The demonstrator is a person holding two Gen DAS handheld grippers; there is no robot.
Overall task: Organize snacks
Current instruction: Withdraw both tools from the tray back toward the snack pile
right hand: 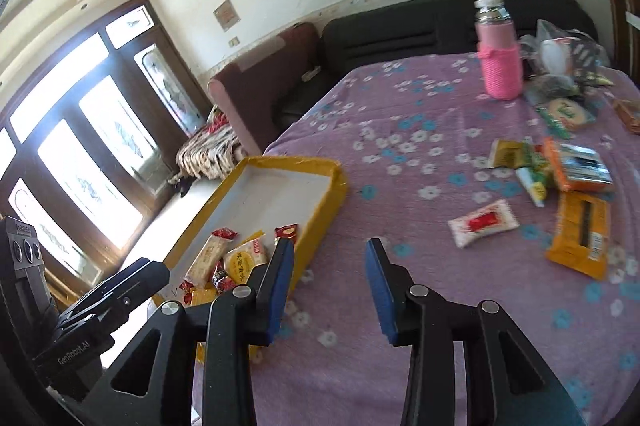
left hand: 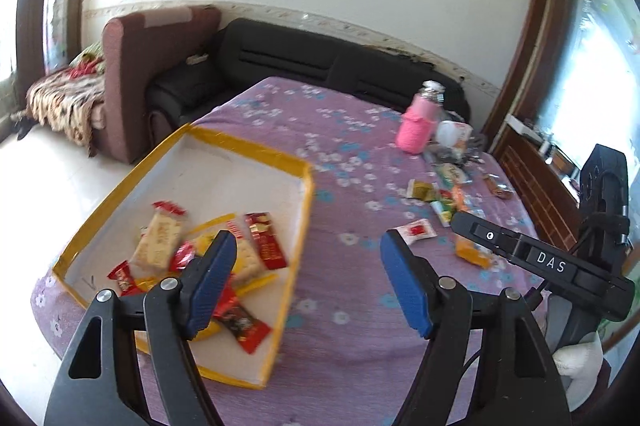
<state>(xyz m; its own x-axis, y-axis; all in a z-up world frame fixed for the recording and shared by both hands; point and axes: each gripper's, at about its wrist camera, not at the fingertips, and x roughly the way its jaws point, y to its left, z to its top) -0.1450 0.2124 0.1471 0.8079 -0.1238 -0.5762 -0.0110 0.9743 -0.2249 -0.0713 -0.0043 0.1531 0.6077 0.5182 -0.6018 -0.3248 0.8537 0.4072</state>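
My left claw (left hand: 306, 284) wide open and empty by the yellow box (left hand: 256, 150) edge, my right claw (right hand: 330, 290) part open, empty, over bare purple surface (right hand: 400, 366)

Both wrist views look forward and downward from close above the counter (left hand: 352, 154). The left view centres the yellow tray (left hand: 224, 162); both share the tray, pink bottle (right hand: 500, 66) and far sofa.

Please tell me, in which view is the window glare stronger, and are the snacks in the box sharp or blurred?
Right wrist view: the windows at left are blown out white; left wrist view: glare only at the edges. Snacks in the yellow box look smeared by motion in both views.
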